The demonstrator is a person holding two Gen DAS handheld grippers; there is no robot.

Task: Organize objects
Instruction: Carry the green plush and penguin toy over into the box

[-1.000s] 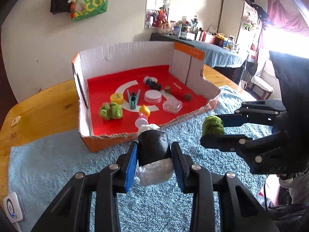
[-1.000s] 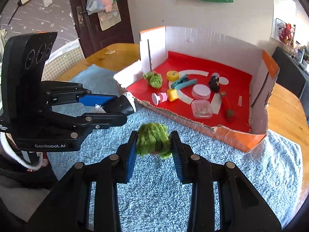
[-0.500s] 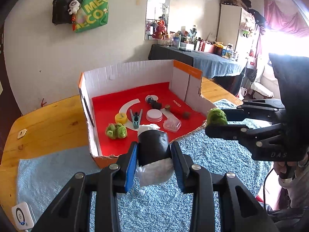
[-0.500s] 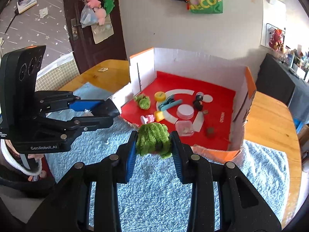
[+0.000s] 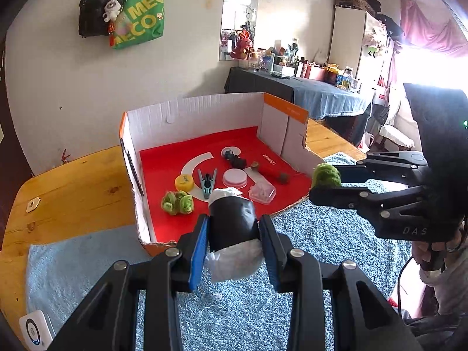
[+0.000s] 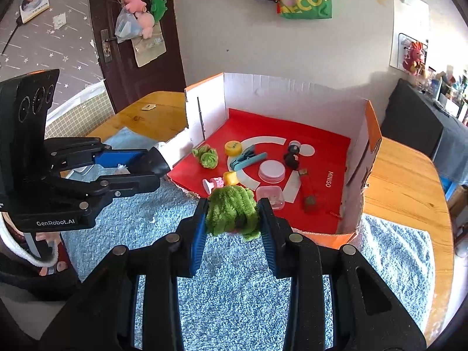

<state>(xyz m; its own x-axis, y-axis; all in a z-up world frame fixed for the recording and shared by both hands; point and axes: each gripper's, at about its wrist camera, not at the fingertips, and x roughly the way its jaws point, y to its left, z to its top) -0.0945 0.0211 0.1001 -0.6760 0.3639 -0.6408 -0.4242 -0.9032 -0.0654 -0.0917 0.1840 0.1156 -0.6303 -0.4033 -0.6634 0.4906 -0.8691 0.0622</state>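
My left gripper [image 5: 232, 234] is shut on a black roll with white stuffing [image 5: 231, 223], held above the blue towel just in front of the cardboard box [image 5: 190, 120]. My right gripper [image 6: 232, 219] is shut on a green fuzzy ball [image 6: 231, 210], also in the air near the box's low front edge. Each gripper shows in the other's view: the left gripper [image 6: 146, 166] with the black roll [image 6: 159, 161], and the right gripper [image 5: 324, 185] with the green ball [image 5: 326, 175]. The box [image 6: 278, 93] has white walls and a red floor.
Inside the box lie another green fuzzy ball [image 5: 177, 202], a yellow cap [image 5: 184, 182], a teal clothespin [image 5: 207, 181], a round white lid [image 5: 235, 177], a clear small case [image 5: 262, 193] and dark bits. The blue towel [image 5: 292, 263] covers the wooden table [image 5: 73, 184].
The right gripper has lifted a little with the green ball. In both views the box now sits lower and smaller, with more wall showing. Both grips are unchanged.
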